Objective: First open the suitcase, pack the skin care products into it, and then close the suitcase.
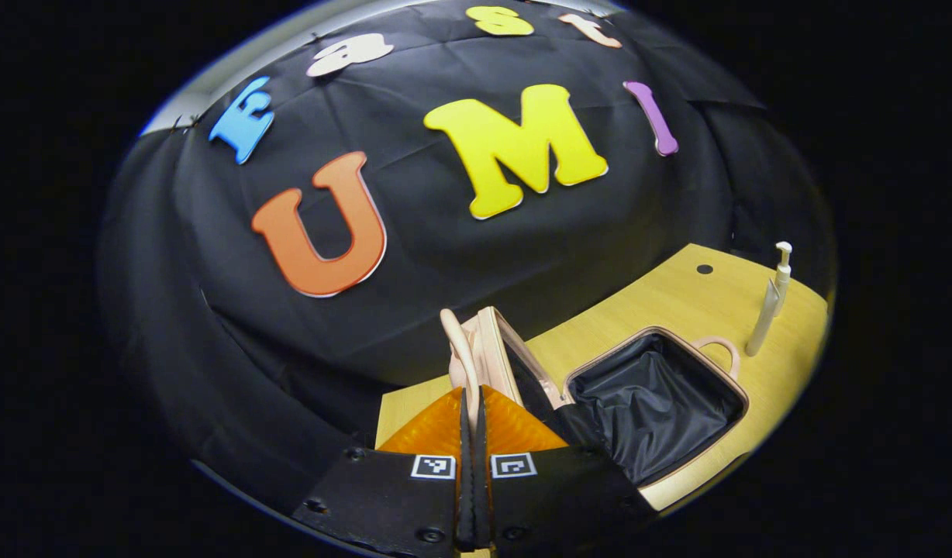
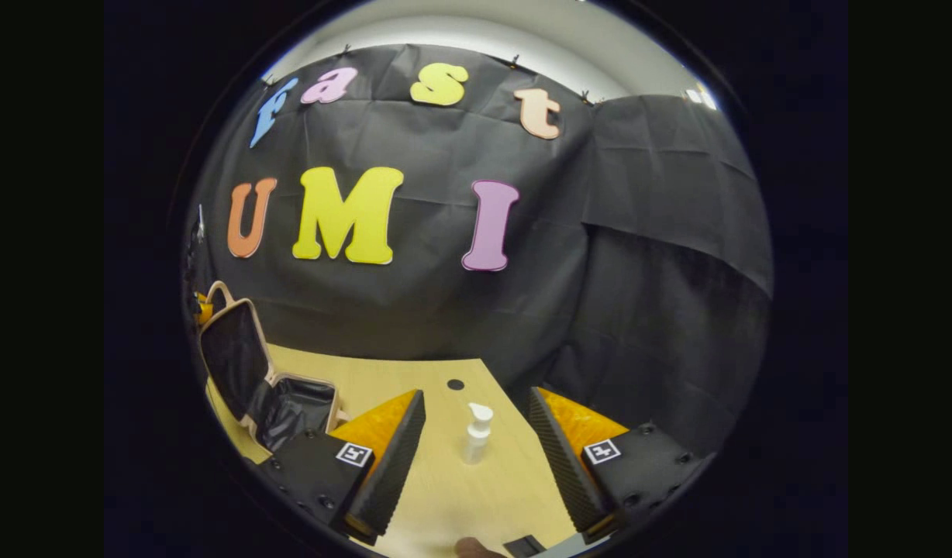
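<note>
Two tools over wooden table [image 2: 445,496], left [image 1: 471,403] pinching suitcase [image 1: 654,403] handle, right [image 2: 476,442] spread

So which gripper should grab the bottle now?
The right gripper: it is open with the bottle standing straight ahead between its fingers. The left gripper is shut at the open suitcase's lid handle.

One open suitcase [image 1: 654,403]; one pump bottle [image 2: 476,434]; one wooden table [image 2: 476,496]; two hand-held grippers
</note>
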Motion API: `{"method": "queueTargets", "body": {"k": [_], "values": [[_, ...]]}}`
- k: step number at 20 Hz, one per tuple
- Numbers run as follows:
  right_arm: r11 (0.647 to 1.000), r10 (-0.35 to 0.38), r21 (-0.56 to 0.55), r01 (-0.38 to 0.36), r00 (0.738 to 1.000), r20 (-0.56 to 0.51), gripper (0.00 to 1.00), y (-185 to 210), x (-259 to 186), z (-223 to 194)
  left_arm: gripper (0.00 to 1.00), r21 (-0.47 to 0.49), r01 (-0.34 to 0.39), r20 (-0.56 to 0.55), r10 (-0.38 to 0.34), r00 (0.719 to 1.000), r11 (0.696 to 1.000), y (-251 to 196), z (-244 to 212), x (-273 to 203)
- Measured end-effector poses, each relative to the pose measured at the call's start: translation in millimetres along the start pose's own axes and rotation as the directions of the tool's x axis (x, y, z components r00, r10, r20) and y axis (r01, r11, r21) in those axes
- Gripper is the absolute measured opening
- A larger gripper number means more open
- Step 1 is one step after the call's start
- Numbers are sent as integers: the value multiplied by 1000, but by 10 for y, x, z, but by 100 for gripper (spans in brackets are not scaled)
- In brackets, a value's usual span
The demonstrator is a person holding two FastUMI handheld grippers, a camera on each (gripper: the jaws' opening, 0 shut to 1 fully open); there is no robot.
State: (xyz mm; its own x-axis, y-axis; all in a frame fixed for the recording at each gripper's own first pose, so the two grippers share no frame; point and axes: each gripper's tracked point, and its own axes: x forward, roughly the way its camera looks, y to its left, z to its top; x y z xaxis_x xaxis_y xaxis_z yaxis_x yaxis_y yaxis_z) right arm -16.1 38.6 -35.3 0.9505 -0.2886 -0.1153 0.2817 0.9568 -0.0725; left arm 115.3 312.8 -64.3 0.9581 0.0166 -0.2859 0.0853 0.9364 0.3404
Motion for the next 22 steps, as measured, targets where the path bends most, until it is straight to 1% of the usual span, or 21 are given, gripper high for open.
{"method": "queueTargets", "body": {"k": [2,5,7,8,12,14,16,17,20,22], "values": [[1000,-8,-13,8,1000,3,79,36,-41,46,3,-84,0,-35,-2,999,996,230,-306,122],[999,-33,-12,33,999,-11,80,40,-137,27,3,-185,-22,-103,3,995,982,494,-857,296],[1000,-23,1,23,999,-37,80,94,-173,-22,3,-282,-26,-135,-12,991,959,579,-1191,363],[1000,-19,13,20,998,-58,80,120,-184,-84,3,-314,-26,-159,-25,987,949,602,-1376,406],[1000,-23,-16,22,997,-78,80,188,-186,-142,3,-392,-6,-201,-79,976,920,602,-1893,560],[999,-28,-21,26,996,-90,80,191,-197,-191,3,-445,5,-219,-114,969,896,587,-2100,613],[1000,-28,-11,27,993,-112,80,222,-177,-253,3,-478,7,-253,-145,957,878,568,-2369,659],[1000,-25,-1,25,992,-124,80,236,-158,-271,3,-503,11,-263,-166,950,864,543,-2453,682],[1000,-21,19,24,987,-158,80,276,-92,-347,3,-556,-7,-290,-187,939,831,489,-2642,749],[1000,-13,18,16,984,-180,80,310,-55,-400,6,-580,-43,-324,-183,928,813,475,-2769,753]]}}
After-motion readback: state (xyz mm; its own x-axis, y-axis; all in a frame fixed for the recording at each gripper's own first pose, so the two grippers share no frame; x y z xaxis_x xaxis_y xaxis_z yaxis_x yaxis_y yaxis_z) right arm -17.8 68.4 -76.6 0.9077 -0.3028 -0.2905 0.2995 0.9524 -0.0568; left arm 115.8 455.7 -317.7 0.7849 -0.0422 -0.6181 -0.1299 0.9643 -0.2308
